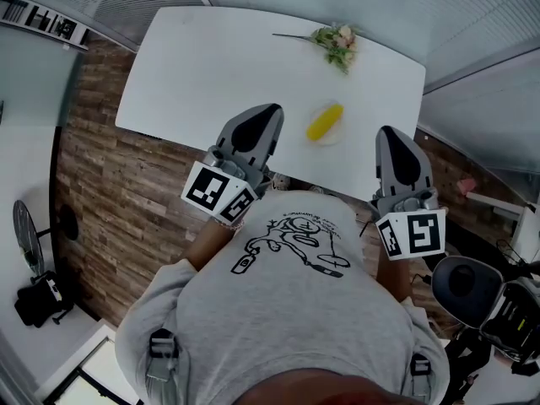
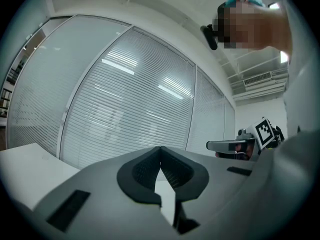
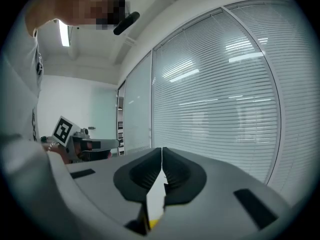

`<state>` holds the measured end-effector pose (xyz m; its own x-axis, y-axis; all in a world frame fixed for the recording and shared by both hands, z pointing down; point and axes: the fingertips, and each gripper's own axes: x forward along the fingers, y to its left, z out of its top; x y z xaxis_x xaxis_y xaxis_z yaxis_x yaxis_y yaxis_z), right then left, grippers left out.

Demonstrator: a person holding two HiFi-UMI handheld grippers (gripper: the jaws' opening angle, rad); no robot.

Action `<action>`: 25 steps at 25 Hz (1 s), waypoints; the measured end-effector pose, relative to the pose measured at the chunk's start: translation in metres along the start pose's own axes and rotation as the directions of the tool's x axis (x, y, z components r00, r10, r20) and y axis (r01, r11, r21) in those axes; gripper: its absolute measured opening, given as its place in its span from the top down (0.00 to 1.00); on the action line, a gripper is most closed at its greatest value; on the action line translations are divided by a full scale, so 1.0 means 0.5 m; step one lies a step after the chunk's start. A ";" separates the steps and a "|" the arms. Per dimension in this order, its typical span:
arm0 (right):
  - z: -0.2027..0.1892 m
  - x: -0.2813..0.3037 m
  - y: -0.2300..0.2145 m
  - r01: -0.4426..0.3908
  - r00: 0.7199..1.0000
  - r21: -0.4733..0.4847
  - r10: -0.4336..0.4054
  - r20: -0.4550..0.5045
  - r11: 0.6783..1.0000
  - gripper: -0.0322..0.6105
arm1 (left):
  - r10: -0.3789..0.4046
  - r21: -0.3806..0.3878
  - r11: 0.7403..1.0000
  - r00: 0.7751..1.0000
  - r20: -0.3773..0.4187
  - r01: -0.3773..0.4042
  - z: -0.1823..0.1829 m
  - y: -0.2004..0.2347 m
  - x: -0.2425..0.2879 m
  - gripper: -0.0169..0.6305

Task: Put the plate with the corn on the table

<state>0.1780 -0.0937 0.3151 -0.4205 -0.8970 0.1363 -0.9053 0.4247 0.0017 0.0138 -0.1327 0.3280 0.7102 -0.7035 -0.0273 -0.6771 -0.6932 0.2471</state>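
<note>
Only the head view takes in the plate with the corn. It sits on the white table near its front edge, between the left gripper and the right gripper, nearer the left. The gripper views face window blinds and show both pairs of jaws closed, empty.

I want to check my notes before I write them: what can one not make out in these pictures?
- Plate: head view, white on white table, rim hardly shows.
- Corn: right gripper view, the right gripper hides all but a sliver.
- Sprig: head view, too small to tell its kind.
</note>
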 end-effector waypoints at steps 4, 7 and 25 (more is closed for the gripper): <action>0.012 -0.010 -0.004 -0.002 1.000 0.011 0.002 0.013 1.000 0.94 | 0.003 0.002 1.000 1.000 0.003 -0.003 0.001 -0.007 0.008 0.94; 0.013 -0.013 -0.011 -0.003 1.000 0.012 0.003 0.014 1.000 0.94 | 0.004 0.004 1.000 1.000 0.005 -0.004 0.002 -0.011 0.016 0.94; 0.010 -0.020 -0.023 0.004 1.000 0.017 -0.004 0.013 1.000 0.94 | -0.002 0.016 1.000 1.000 0.017 0.002 0.013 -0.030 0.027 0.94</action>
<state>0.1926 -0.0903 0.3087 -0.4174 -0.9003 0.1238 -0.9079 0.4189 -0.0146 0.0321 -0.1327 0.3177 0.7084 -0.7044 -0.0439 -0.6786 -0.6969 0.2318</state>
